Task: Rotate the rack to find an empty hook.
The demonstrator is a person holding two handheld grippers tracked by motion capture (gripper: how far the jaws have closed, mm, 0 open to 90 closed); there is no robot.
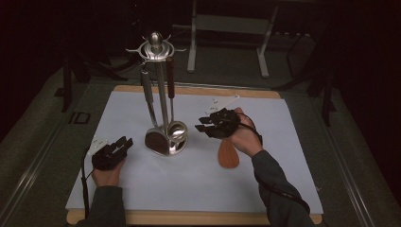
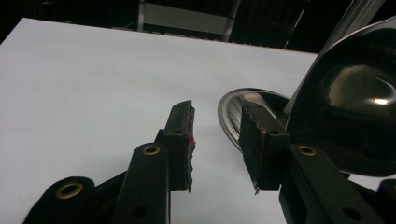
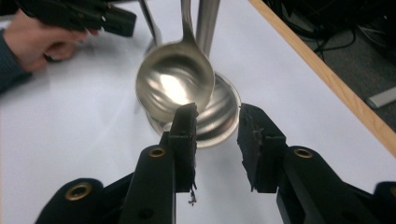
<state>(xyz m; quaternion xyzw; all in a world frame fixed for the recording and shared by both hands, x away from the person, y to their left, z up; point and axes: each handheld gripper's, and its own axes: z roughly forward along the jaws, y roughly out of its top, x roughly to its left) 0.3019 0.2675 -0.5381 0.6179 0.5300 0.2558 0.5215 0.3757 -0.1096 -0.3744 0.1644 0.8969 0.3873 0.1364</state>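
Observation:
A steel utensil stand (image 1: 158,47) rises from a round base (image 1: 163,142) near the middle of the white board. From its top hang a ladle (image 1: 178,130) and a grey-handled utensil (image 1: 148,92). A wooden spatula (image 1: 228,155) lies flat on the board under my right hand. My right gripper (image 1: 201,124) hovers just right of the ladle. Its jaws are open and empty, aimed at the ladle bowl (image 3: 173,86) and the base (image 3: 222,116). My left gripper (image 1: 126,142) rests low, left of the base. It is open with nothing between its fingers, close to the base rim (image 2: 231,112).
The white board (image 1: 142,189) lies on a wooden tabletop whose edge (image 1: 189,218) shows at the front. Small paper labels (image 1: 220,101) lie behind my right hand. A metal frame (image 1: 227,23) stands on the floor behind the table. A dark shiny rounded utensil (image 2: 359,98) looms close.

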